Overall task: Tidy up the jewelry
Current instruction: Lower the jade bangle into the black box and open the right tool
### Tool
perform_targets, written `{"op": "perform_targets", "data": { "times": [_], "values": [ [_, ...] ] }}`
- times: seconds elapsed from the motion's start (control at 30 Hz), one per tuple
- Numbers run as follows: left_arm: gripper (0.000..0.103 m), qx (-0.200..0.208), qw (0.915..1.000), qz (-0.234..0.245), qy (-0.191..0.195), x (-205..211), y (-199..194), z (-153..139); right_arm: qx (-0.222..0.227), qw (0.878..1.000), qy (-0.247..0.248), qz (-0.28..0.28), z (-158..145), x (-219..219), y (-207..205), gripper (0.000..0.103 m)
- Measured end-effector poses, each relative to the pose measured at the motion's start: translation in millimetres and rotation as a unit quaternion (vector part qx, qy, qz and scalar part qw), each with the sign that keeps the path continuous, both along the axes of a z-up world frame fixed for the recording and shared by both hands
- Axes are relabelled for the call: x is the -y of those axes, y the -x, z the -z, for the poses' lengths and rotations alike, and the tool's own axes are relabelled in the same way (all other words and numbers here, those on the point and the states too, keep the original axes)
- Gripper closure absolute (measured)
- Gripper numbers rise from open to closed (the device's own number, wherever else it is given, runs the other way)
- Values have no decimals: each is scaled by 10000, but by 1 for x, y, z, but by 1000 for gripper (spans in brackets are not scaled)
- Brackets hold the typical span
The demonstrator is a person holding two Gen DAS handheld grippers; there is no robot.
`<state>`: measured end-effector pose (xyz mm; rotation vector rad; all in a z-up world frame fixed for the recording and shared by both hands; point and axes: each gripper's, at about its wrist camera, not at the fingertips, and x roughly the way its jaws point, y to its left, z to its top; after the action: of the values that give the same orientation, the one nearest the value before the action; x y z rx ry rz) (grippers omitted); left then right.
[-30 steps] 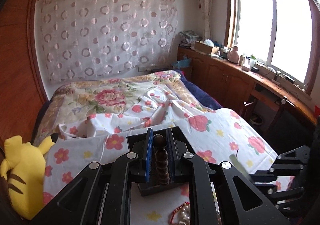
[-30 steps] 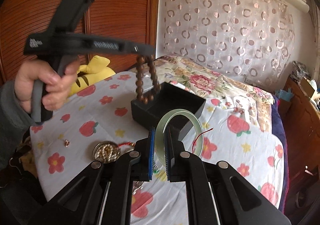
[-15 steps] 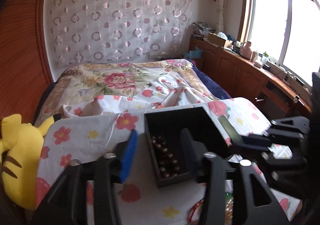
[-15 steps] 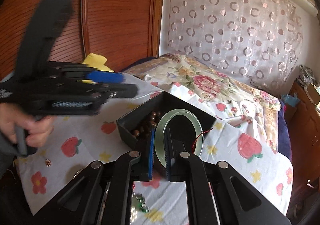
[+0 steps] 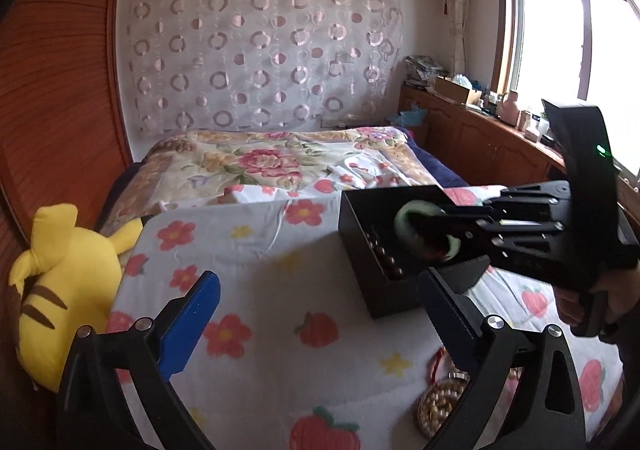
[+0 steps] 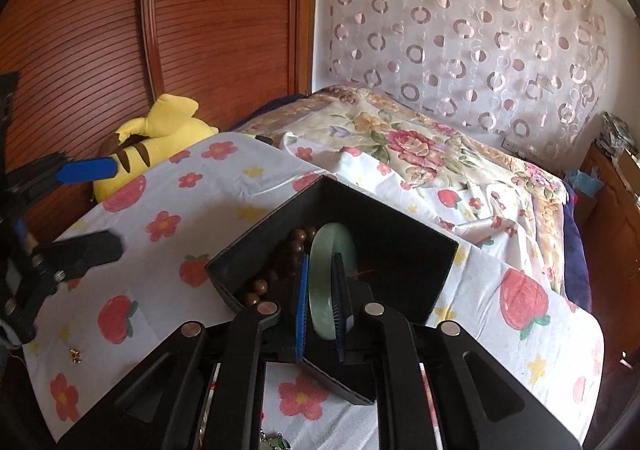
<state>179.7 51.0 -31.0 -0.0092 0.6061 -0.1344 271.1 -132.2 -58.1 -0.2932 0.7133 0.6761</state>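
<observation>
The jade-green bangle point(image 6: 330, 282) stands on edge, pinched across its band between the right gripper point(image 6: 320, 306)'s fingers, its ring plane running along them. It hangs inside the open black box point(image 6: 400, 234), low over the floor, with the far arc of the ring deepest in. The wooden bead bracelet point(image 6: 280, 262) lies along the box's left wall, just beside the bangle; whether they touch cannot be told. So the release turns on the bangle settling to the right of the beads, on bare box floor. The box sits on the strawberry-print cloth point(image 5: 280, 290) over the desk. The left gripper point(image 5: 320, 314) is released, fingers spread wide and empty, near the box's left side. A beaded round piece point(image 5: 440, 402) waits on the cloth below it.
</observation>
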Motion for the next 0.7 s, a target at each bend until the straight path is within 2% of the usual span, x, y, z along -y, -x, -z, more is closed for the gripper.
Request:
{"op": "perform_targets", "data": {
  "times": [0.13, 0.37, 0.6, 0.63, 0.67, 0.7],
  "values": [
    [8, -36, 10000, 64, -29, 2, 14, 6, -15, 9999, -119, 36, -3, 3, 5, 81],
    [8, -128, 9997, 196, 76, 7, 48, 19, 74, 9997, -203, 102, -12, 26, 45, 81],
    [8, -263, 9993, 255, 22, 10, 77, 34, -81, 9993, -327, 175, -3, 57, 96, 81],
    [8, -284, 9993, 237, 3, 10, 80, 36, -108, 9992, -320, 192, -2, 60, 99, 78],
    [8, -302, 9993, 220, -3, 10, 83, 38, -129, 9992, -314, 213, 2, 64, 105, 68],
    [8, -323, 9992, 215, -2, 10, 87, 40, -158, 9991, -330, 232, 5, 69, 113, 62]
  ]
}}
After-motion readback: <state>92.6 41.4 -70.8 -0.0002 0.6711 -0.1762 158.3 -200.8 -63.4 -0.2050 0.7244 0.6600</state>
